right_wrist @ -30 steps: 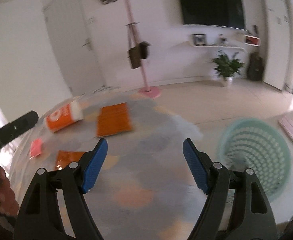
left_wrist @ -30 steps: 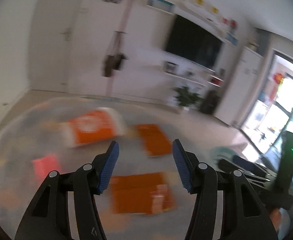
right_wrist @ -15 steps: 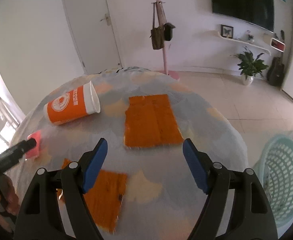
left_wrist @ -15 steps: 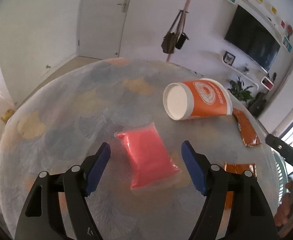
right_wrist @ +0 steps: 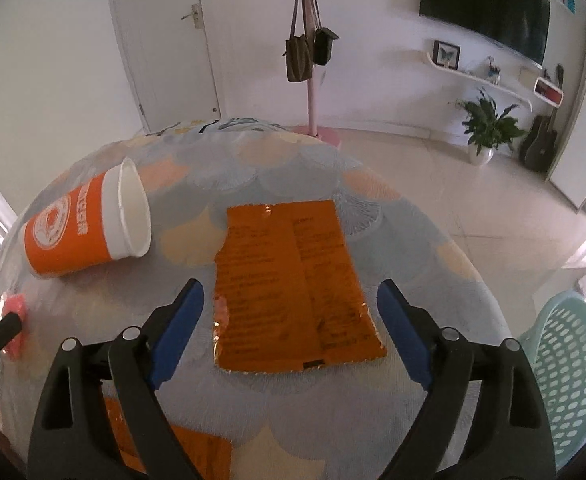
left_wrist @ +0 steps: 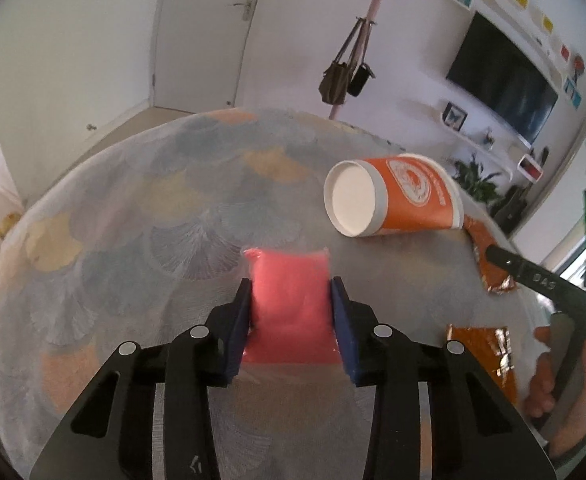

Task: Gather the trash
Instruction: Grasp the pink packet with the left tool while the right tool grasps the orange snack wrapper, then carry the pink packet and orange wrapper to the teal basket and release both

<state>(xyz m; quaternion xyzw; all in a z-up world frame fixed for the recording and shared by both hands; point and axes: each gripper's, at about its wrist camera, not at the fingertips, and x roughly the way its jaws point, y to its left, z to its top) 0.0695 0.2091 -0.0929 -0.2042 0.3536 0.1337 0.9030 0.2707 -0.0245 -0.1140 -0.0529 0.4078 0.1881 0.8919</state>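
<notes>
A pink packet (left_wrist: 289, 300) lies on the round table, and my left gripper (left_wrist: 290, 281) is closing on it, its blue pads pressing both sides. Behind it an orange paper cup (left_wrist: 409, 196) lies on its side, mouth toward the camera. In the right wrist view my right gripper (right_wrist: 289, 285) hangs over a large flat orange wrapper (right_wrist: 285, 240). Its jaws are opening and straddle the wrapper without touching it. A second orange wrapper (right_wrist: 189, 456) lies at the near edge. The cup (right_wrist: 69, 232) and the pink packet (right_wrist: 13, 308) show at the left.
The table wears a fan-patterned cloth (left_wrist: 133, 220). A teal mesh basket (right_wrist: 565, 368) stands on the floor to the table's right. A pink coat stand with bags (right_wrist: 309, 56) rises beyond the table. A person's hand (left_wrist: 553, 368) holds the right gripper's handle.
My left gripper's jaws have narrowed from wide around the pink packet to pressing its sides. My right gripper moved forward over the large orange wrapper and its jaws spread wider.
</notes>
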